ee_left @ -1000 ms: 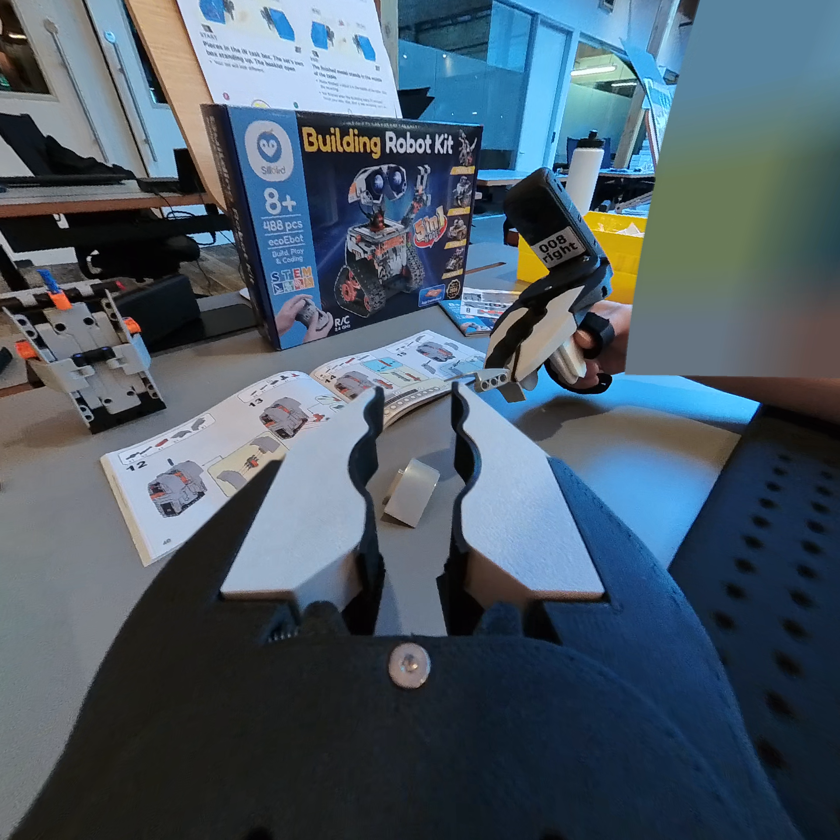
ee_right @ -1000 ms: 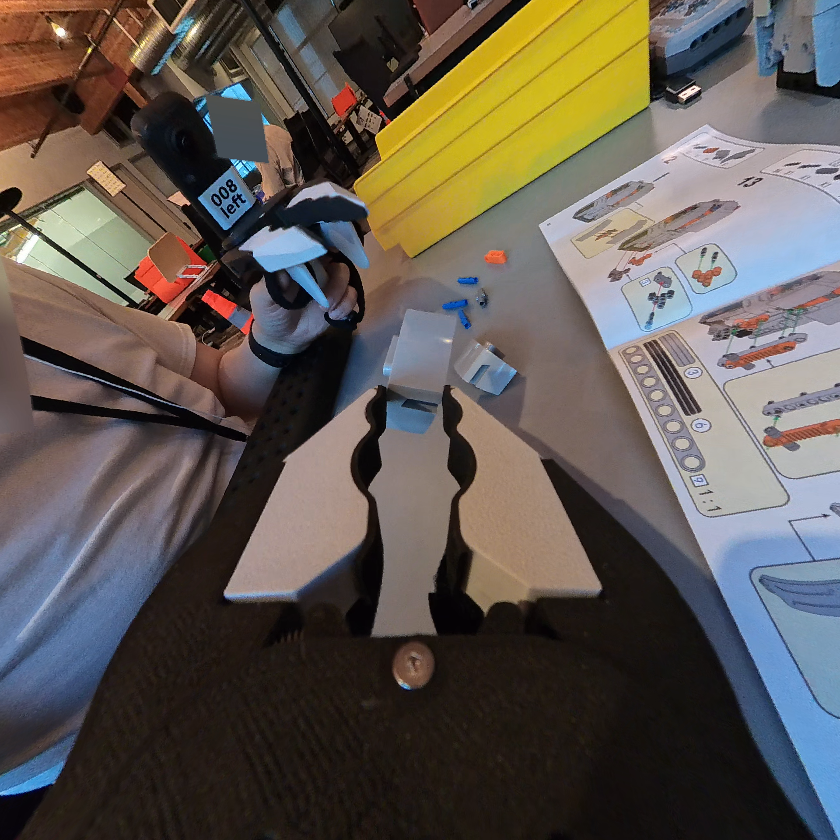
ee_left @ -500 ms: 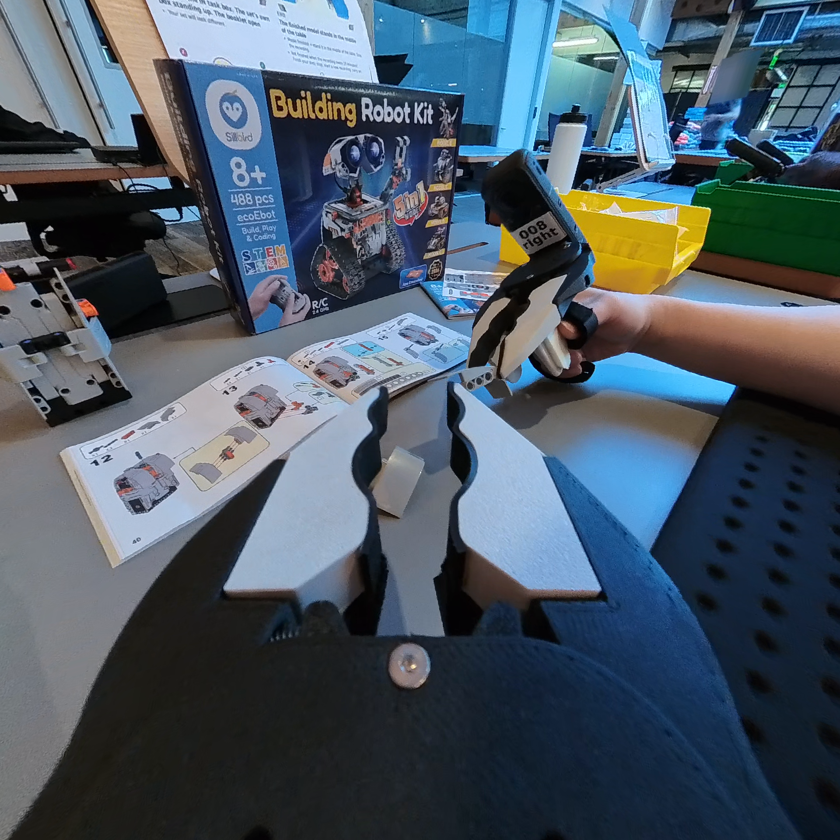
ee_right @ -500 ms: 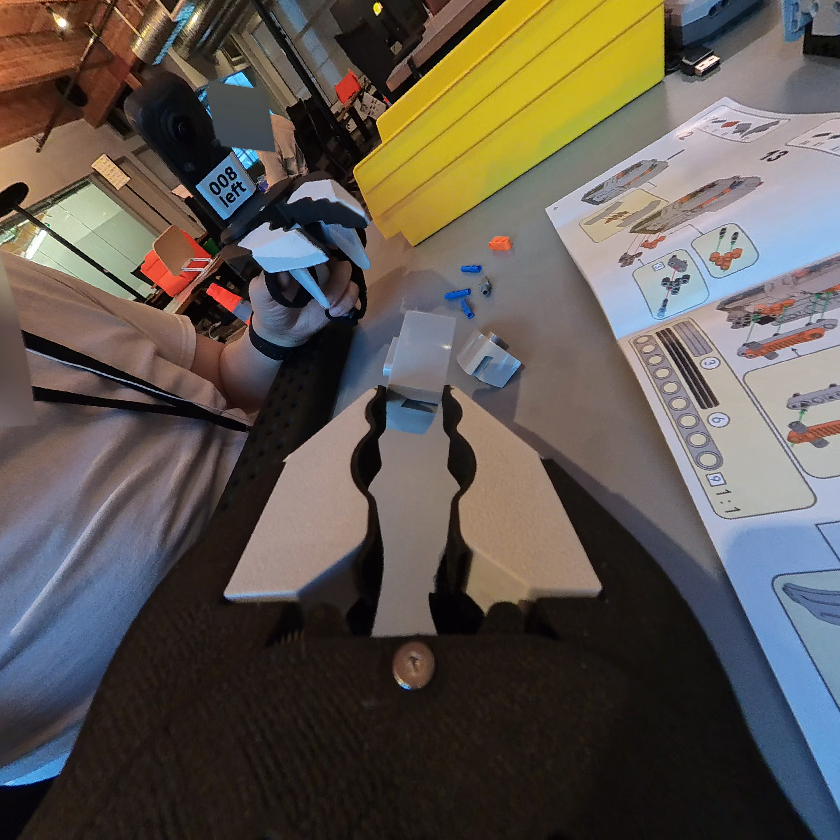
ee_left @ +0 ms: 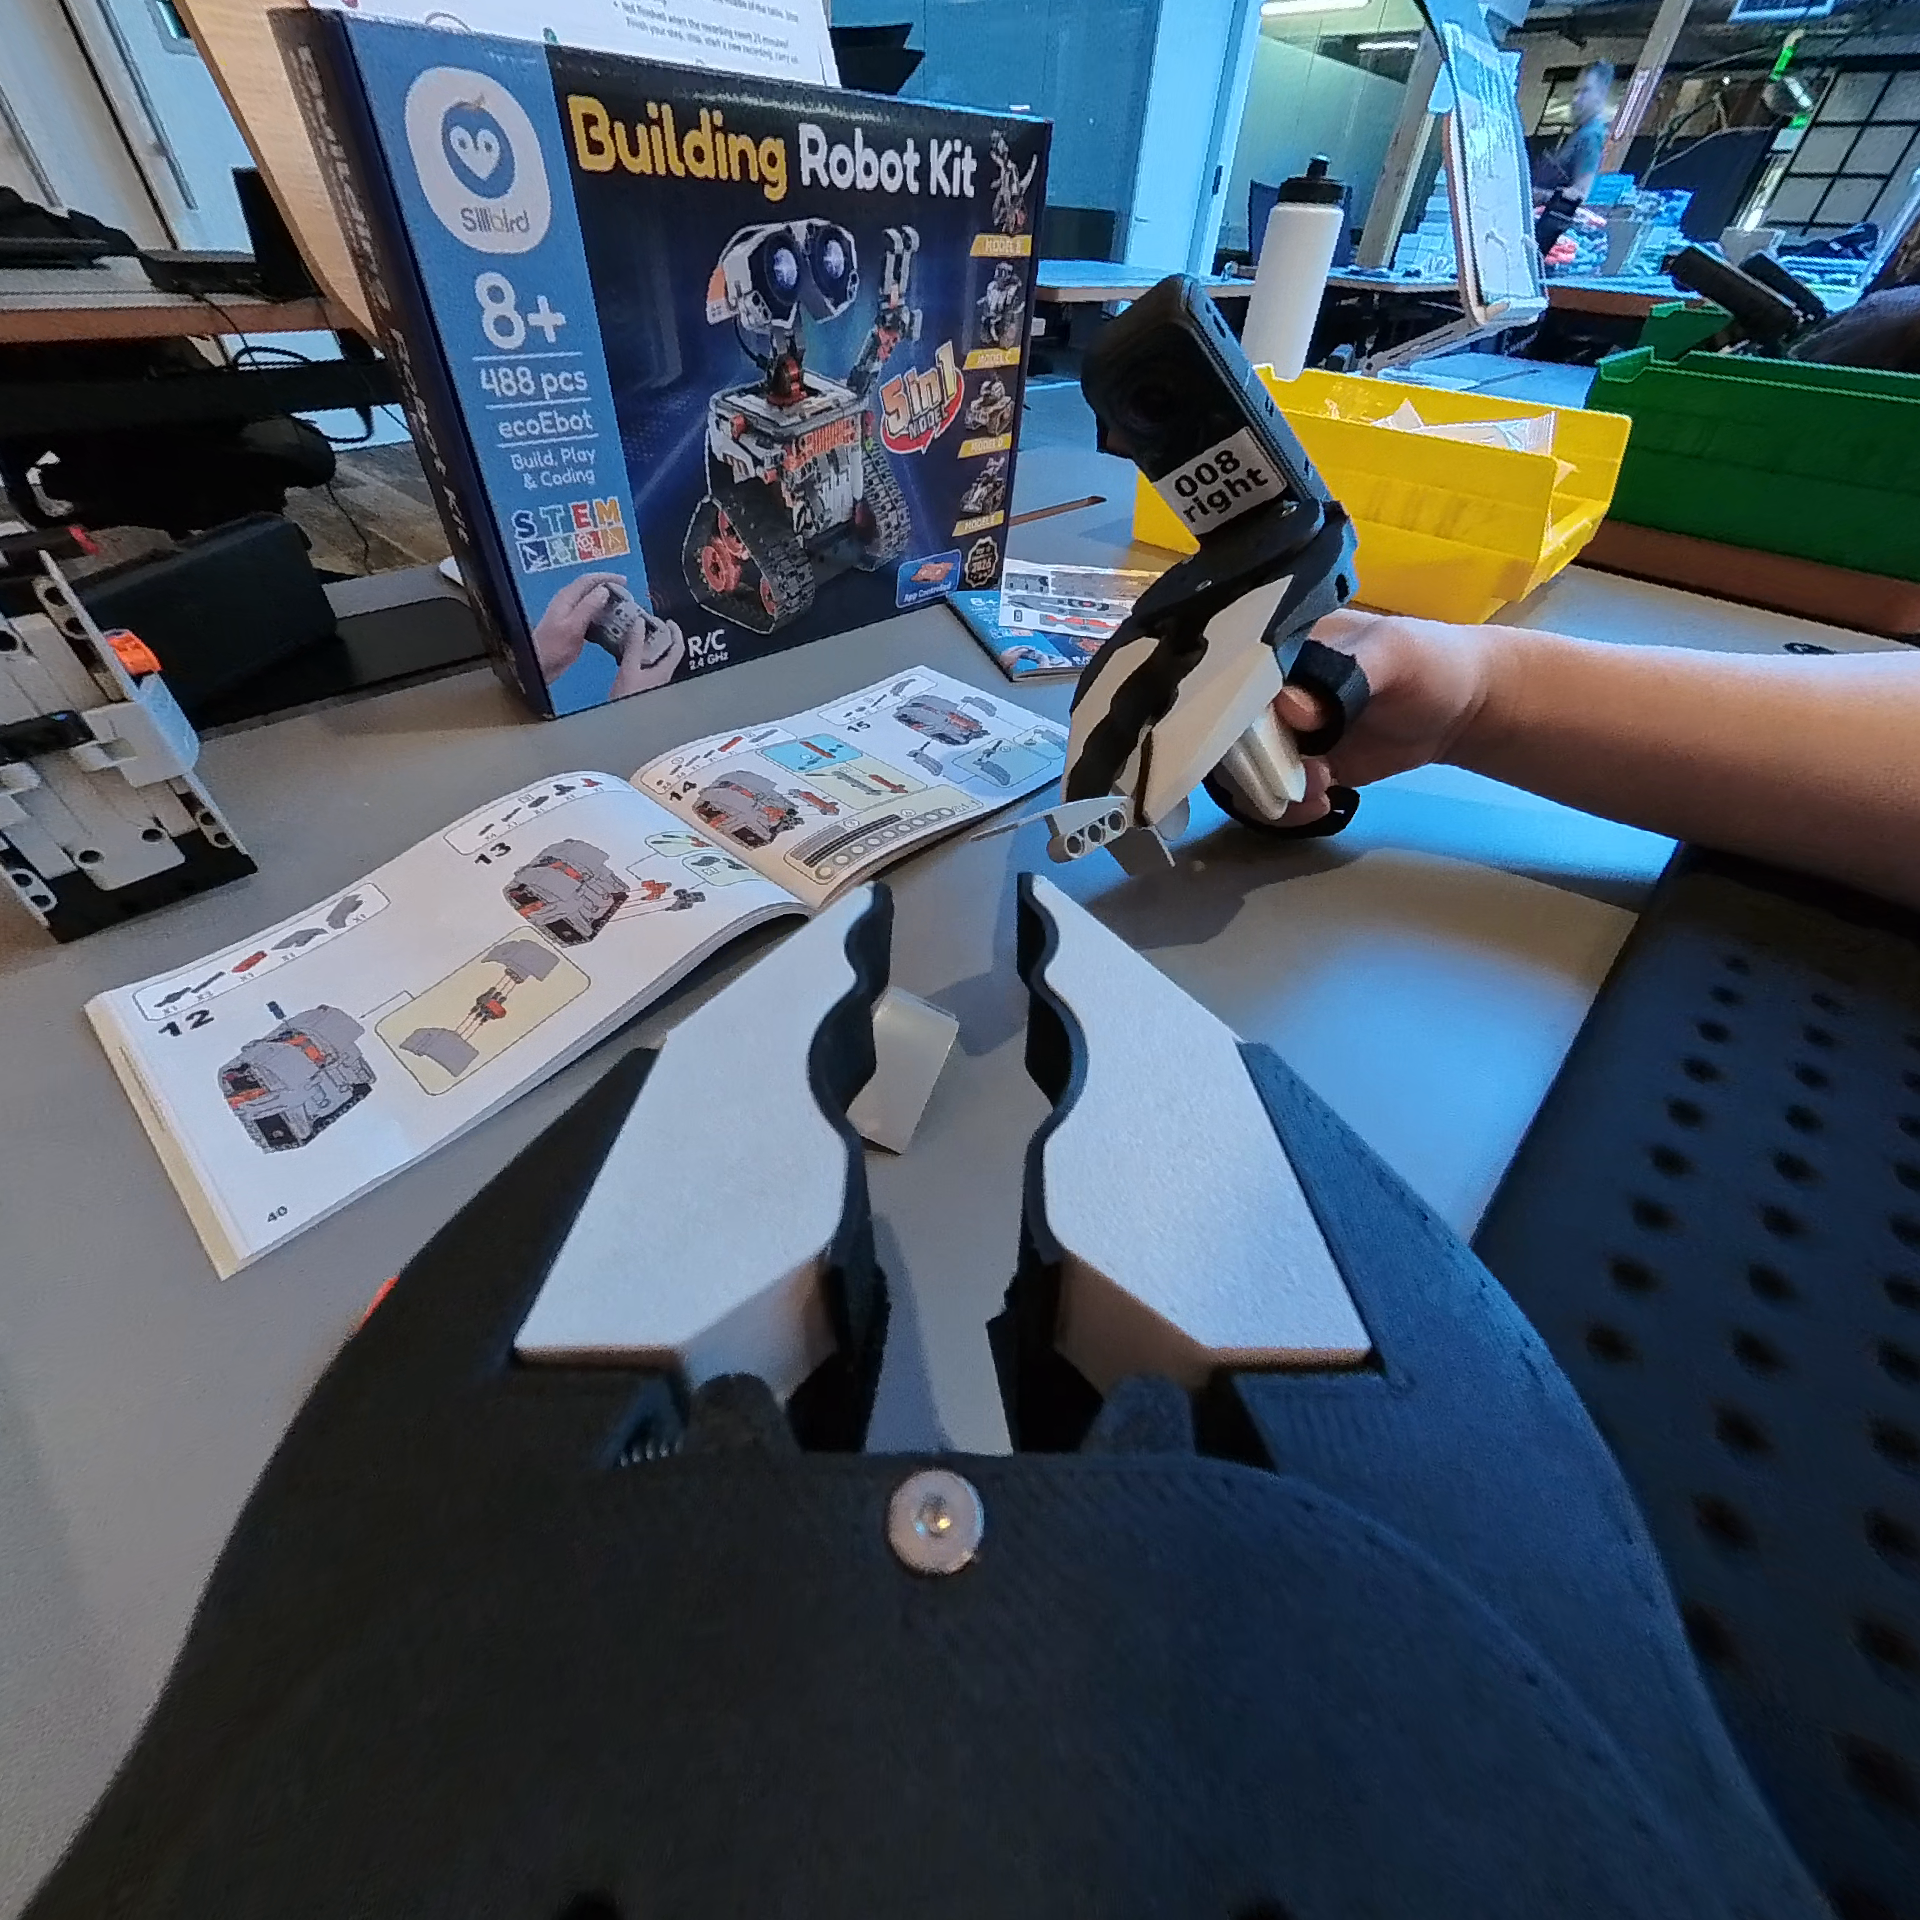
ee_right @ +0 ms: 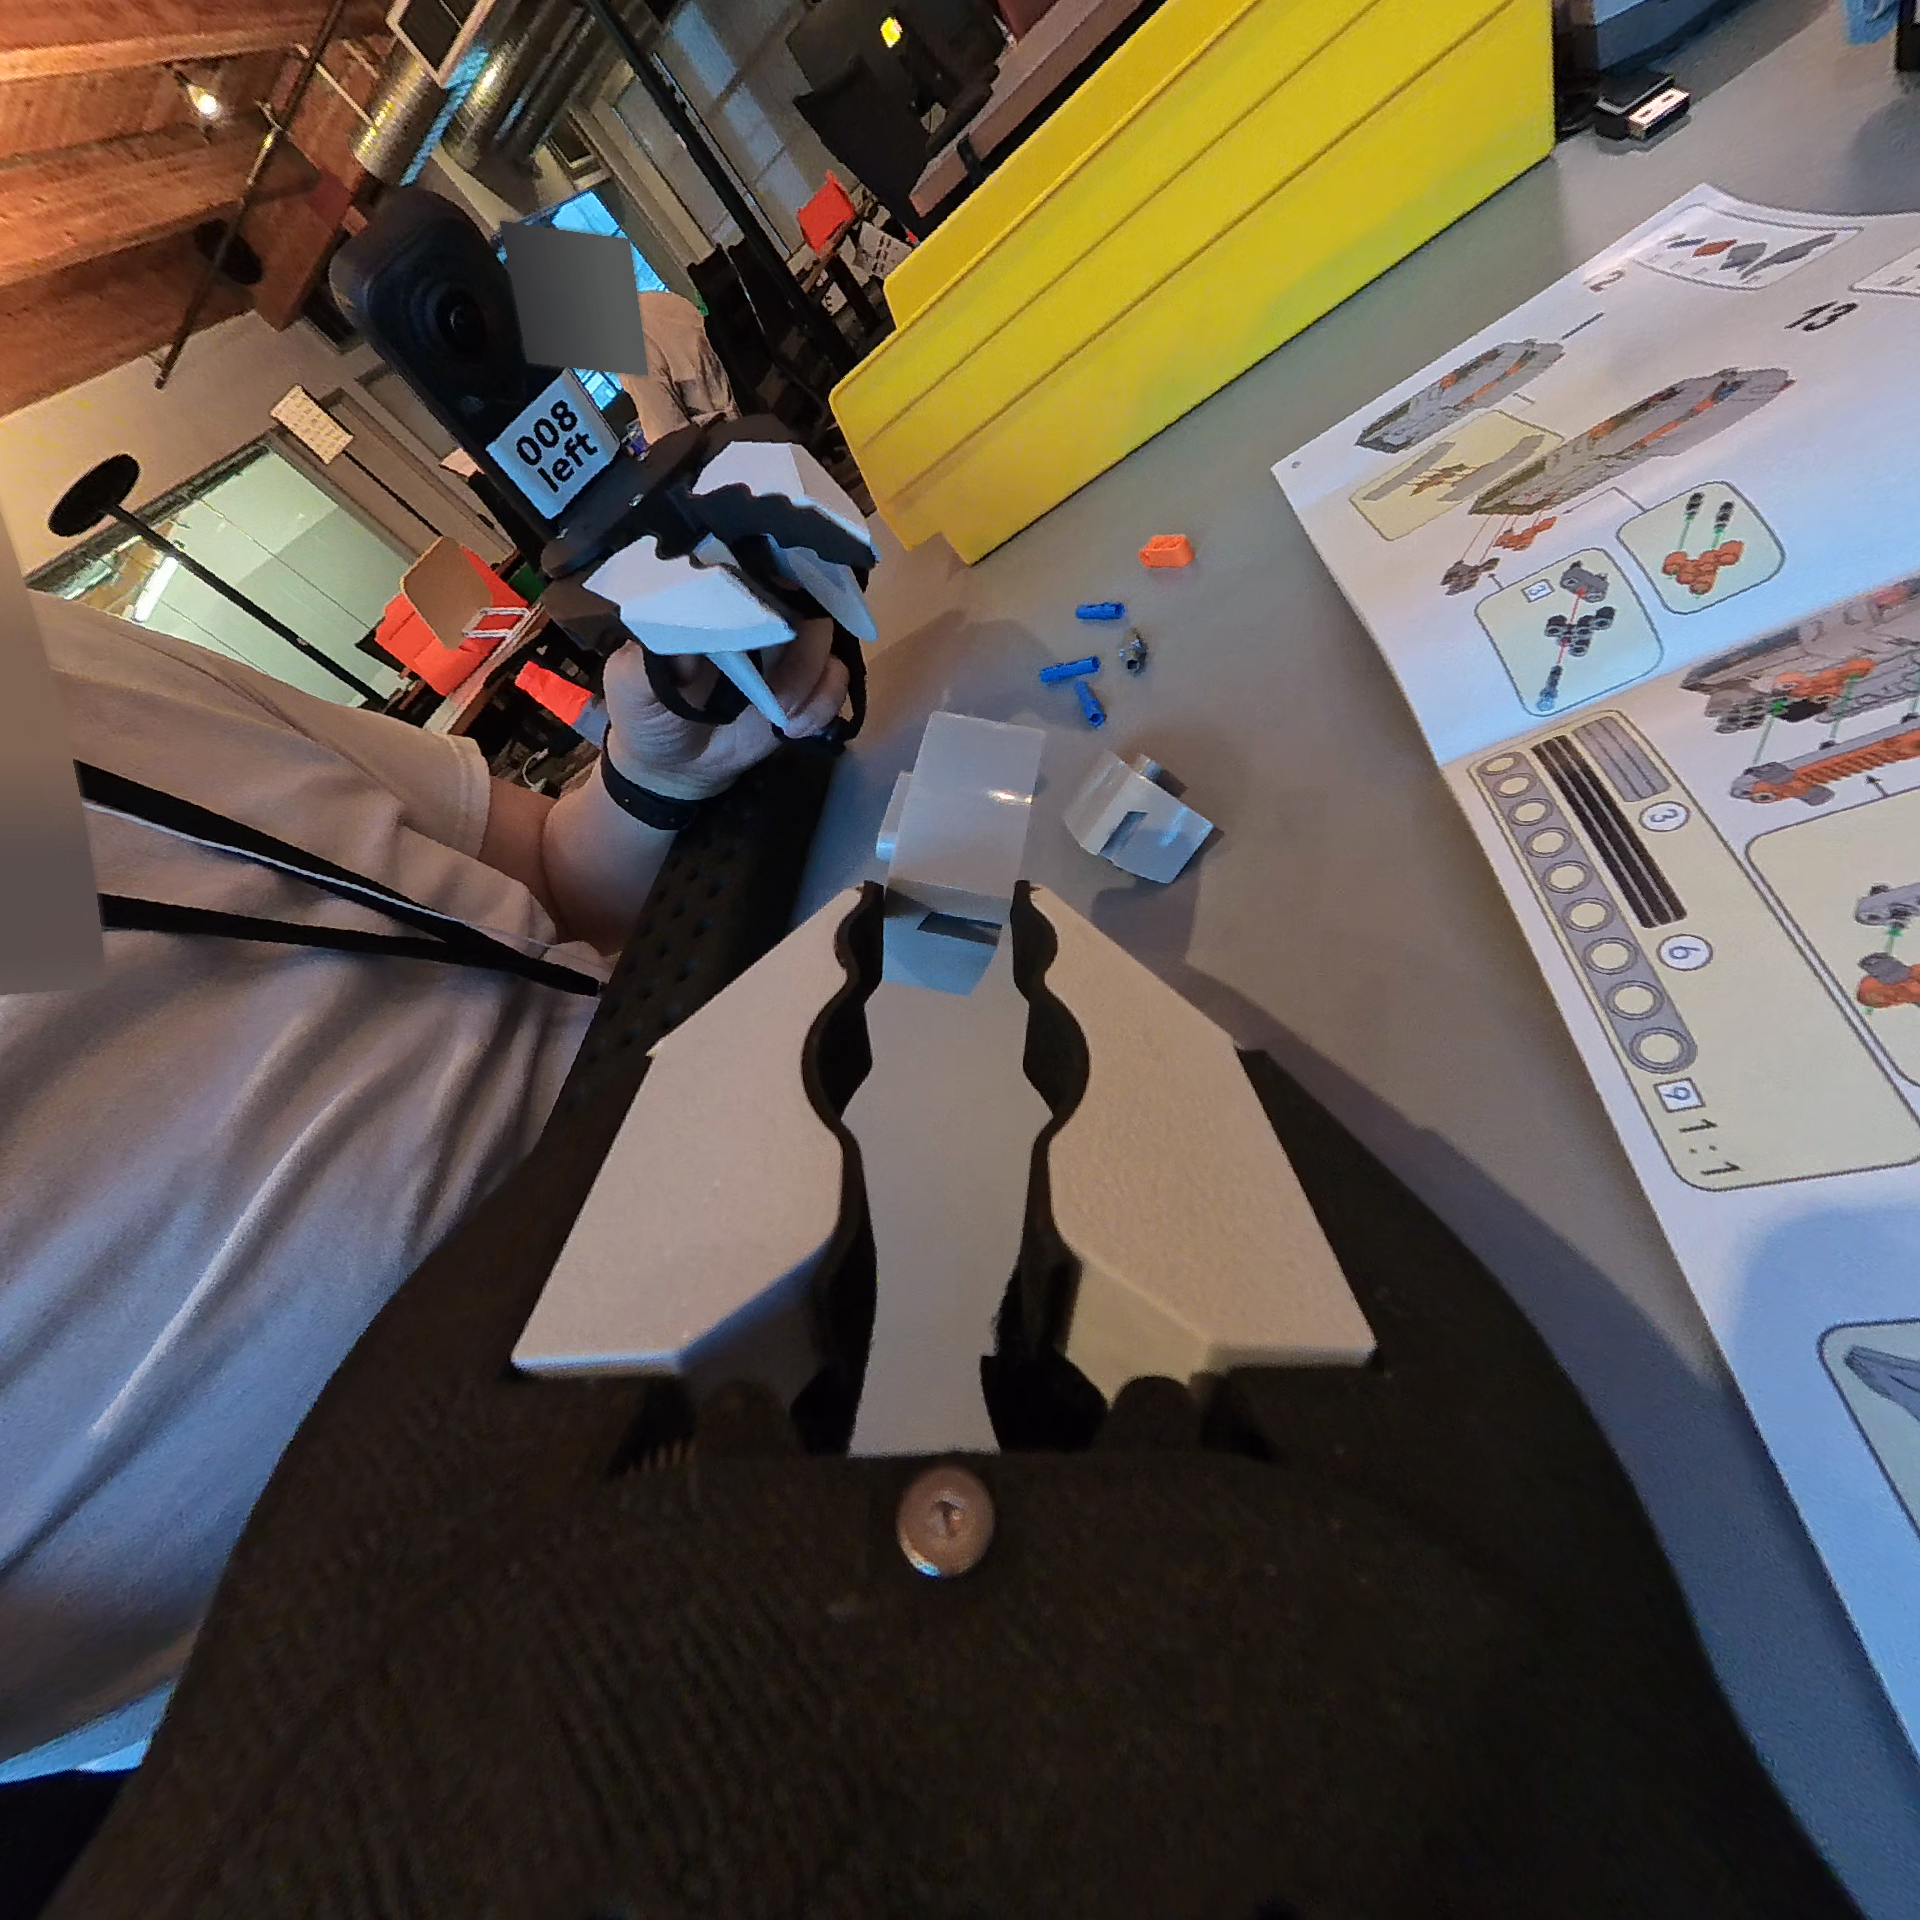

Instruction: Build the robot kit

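Right wrist view, right gripper (ee_right: 943, 896) pinching grey panel (ee_right: 961, 831), left gripper (ee_left: 954, 896) parted, empty, grey table (ee_left: 1351, 997)

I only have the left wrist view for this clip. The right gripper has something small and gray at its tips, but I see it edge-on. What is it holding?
Observer: The right gripper is shut on a gray curved panel, clamped by its near end, with the broad curved face pointing away from the fingers.
Reviewer: Is the loose gray piece ahead of my camera the only spare part lying there?
Observer: No. Past it lie several small blue pins and one orange piece, scattered in front of the yellow bin.
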Available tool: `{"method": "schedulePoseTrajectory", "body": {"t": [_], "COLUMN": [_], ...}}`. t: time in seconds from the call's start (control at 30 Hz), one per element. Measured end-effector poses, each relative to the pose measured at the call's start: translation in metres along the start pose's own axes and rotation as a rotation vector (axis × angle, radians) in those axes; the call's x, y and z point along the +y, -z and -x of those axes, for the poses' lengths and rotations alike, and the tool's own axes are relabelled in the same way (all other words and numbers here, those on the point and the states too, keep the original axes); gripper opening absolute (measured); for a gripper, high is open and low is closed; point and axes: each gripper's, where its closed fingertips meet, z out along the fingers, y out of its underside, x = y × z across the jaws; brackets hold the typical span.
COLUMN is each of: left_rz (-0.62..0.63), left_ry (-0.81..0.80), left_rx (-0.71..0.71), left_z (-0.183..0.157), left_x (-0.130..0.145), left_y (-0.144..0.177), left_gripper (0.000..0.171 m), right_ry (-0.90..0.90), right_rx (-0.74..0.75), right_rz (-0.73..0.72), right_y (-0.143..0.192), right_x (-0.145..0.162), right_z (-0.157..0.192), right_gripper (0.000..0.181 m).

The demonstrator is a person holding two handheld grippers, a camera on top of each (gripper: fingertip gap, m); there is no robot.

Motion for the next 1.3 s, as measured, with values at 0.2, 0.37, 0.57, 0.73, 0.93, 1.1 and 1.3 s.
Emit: {"method": "schedulePoseTrajectory", "body": {"t": [0.2, 0.37, 0.57, 0.73, 0.93, 1.1, 1.3], "left_rz": [0.023, 0.024, 0.032, 0.022, 0.05, 0.095, 0.116], "left_ry": [-0.02, -0.024, -0.053, -0.063, -0.063, -0.073, -0.103], "left_rx": [0.005, -0.002, -0.014, -0.042, -0.046, -0.029, -0.019], "left_z": [-0.003, -0.002, -0.002, 0.001, 0.003, -0.001, -0.005], "left_x": [0.004, 0.004, 0.005, 0.003, 0.008, 0.016, 0.019], "left_y": [-0.002, -0.002, -0.002, 0.001, -0.001, -0.005, -0.007], "left_gripper": [0.021, 0.018, 0.017, 0.016, 0.016, 0.015, 0.015], "right_ry": [0.003, 0.077, 0.197, 0.212, 0.231, 0.254, 0.236], "right_rx": [0.003, 0.012, 0.015, 0.026, 0.04, 0.064, 0.055], "right_rz": [0.007, -0.032, 0.035, 0.176, 0.214, 0.232, 0.208], "right_y": [-0.001, -0.003, -0.026, -0.056, -0.07, -0.068, -0.066], "right_x": [0.002, -0.025, -0.088, -0.108, -0.113, -0.113, -0.116], "right_z": [-0.001, -0.009, -0.041, -0.078, -0.086, -0.087, -0.085], "right_gripper": [0.024, 0.024, 0.023, 0.024, 0.024, 0.023, 0.024]}}
